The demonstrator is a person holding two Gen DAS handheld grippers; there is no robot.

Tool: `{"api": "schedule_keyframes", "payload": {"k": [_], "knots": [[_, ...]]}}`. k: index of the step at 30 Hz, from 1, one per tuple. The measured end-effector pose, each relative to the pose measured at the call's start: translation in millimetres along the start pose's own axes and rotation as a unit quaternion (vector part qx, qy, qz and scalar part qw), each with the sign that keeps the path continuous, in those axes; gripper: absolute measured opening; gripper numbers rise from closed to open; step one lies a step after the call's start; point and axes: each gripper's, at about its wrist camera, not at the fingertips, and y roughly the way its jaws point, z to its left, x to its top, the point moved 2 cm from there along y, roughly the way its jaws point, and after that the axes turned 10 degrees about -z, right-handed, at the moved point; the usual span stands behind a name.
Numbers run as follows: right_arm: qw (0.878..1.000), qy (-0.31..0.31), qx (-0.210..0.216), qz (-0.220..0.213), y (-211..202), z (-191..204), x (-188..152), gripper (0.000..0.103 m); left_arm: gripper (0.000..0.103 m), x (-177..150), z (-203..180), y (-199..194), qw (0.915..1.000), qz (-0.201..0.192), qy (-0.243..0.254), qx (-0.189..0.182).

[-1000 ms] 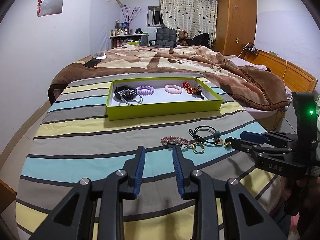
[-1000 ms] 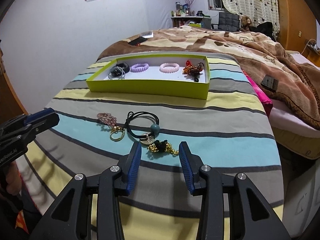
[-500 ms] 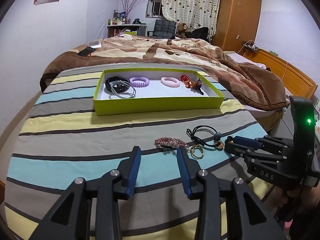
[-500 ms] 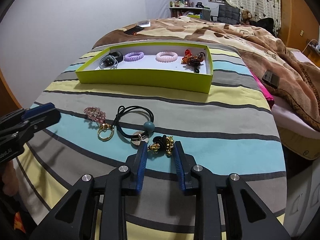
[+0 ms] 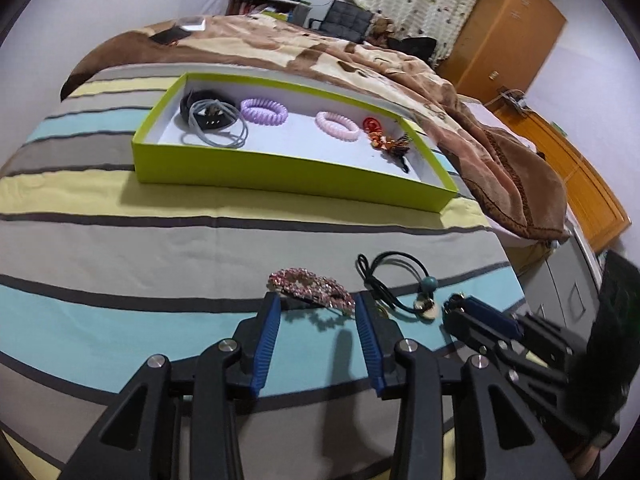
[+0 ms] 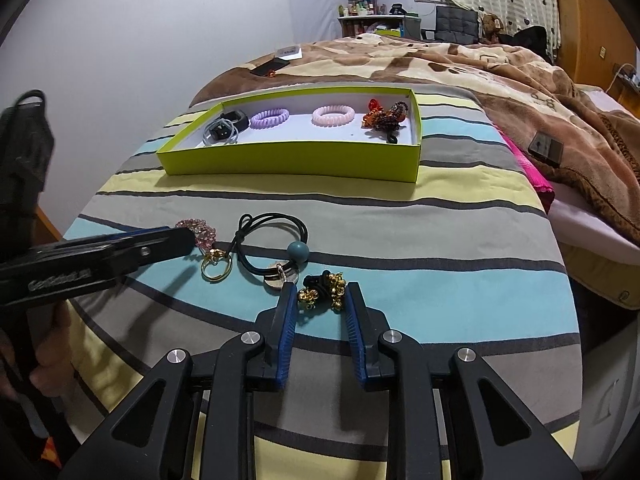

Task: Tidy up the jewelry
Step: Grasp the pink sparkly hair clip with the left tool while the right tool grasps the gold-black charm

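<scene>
A pink rhinestone clip (image 5: 312,288) lies on the striped bedspread between the fingertips of my left gripper (image 5: 318,302). Its jaws are opening and the pads stand clear of the clip. My right gripper (image 6: 320,300) is closing on a black hair tie with gold beads (image 6: 322,286), and both pads touch it. A gold ring (image 6: 216,270) and a black tie with a teal bead (image 6: 298,250) lie between the two grippers. Behind them, the green box (image 6: 288,162) holds a black watch, a purple coil tie (image 6: 270,118), a pink coil tie (image 6: 334,115) and an amber bead piece.
A brown blanket (image 6: 520,92) covers the bed behind the box, with a phone (image 6: 270,67) and a dark card (image 6: 546,148) on it. The bedspread drops off at the right edge, by a pink strip (image 6: 532,172). A wooden wardrobe (image 5: 504,32) stands at the back.
My left gripper has opened wider and moved forward and down until the pink clip lies between its fingertips. My right gripper has closed from wide open onto the gold-bead tie.
</scene>
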Motion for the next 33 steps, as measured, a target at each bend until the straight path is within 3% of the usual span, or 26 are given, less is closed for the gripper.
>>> {"api": "schedule_keyframes", "payload": {"k": [8, 11, 15, 16, 22, 25, 33], "knots": [[1.0, 0.008, 0.001, -0.005, -1.5, -2.9, 0.9, 0.025, 0.04, 7.3, -10.9, 11.5, 0.9989, -0.011, 0.026, 0.038], [1.0, 0.01, 0.0, -0.007, -2.3, -4.0, 1.2, 0.025, 0.03, 5.5, -17.8, 15.3, 0.996, -0.015, 0.062, 0.062], [1.0, 0.014, -0.002, -0.007, -3.7, -6.3, 0.7, 0.025, 0.028, 6.3, -15.6, 12.7, 0.9958, -0.017, 0.07, 0.057], [1.0, 0.014, -0.002, -0.008, -4.5, -7.1, 0.1, 0.025, 0.023, 6.4, -15.5, 12.6, 0.9959, -0.016, 0.071, 0.053], [1.0, 0.015, -0.004, -0.011, -7.3, -7.1, 0.0, 0.025, 0.021, 5.2, -13.1, 7.2, 0.9966, -0.016, 0.073, 0.034], [1.0, 0.016, -0.005, -0.013, -9.1, -6.7, 0.5, 0.025, 0.012, 5.8, -11.8, 3.1, 0.9968, -0.02, 0.073, 0.027], [1.0, 0.018, -0.007, -0.02, -13.5, -6.0, 3.9, 0.025, 0.011, 9.7, -6.7, -7.1, 0.9965, -0.036, 0.075, 0.013]]}}
